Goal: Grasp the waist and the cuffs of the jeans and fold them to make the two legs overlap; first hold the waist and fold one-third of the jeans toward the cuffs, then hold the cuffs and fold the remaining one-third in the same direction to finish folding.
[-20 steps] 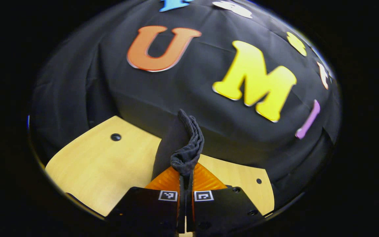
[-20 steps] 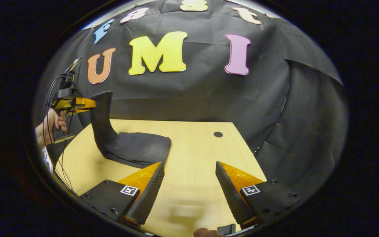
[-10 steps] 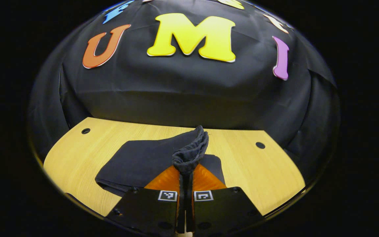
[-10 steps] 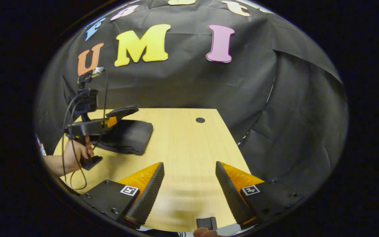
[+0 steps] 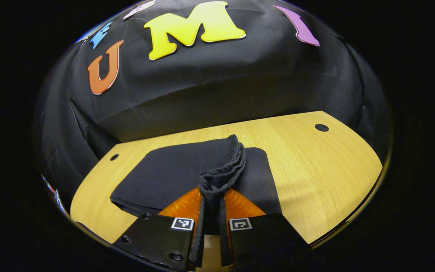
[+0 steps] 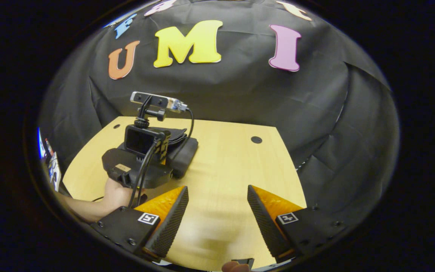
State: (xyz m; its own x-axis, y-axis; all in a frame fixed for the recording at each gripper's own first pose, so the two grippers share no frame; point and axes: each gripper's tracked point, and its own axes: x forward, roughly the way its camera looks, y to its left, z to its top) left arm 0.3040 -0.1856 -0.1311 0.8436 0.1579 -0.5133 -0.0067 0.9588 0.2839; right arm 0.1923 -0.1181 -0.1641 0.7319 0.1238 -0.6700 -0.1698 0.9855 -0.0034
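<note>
In the left gripper view, the folded black denim jeans [image 5: 172, 177] lie at the lower centre of the frame on the pale wooden table [image 5: 315, 177]; the left gripper [image 5: 212, 196], at the bottom centre, is clamped with both fingers on a bunched edge of the cloth, which rises in a ridge above the folded stack. In the right gripper view, the left gripper's body with its camera [image 6: 142, 151] sits at centre left over the jeans [image 6: 185, 151], a hand [image 6: 113, 194] below it; the right gripper [image 6: 217, 215], at the bottom centre, stands wide apart over bare table [image 6: 225, 158], touching nothing.
</note>
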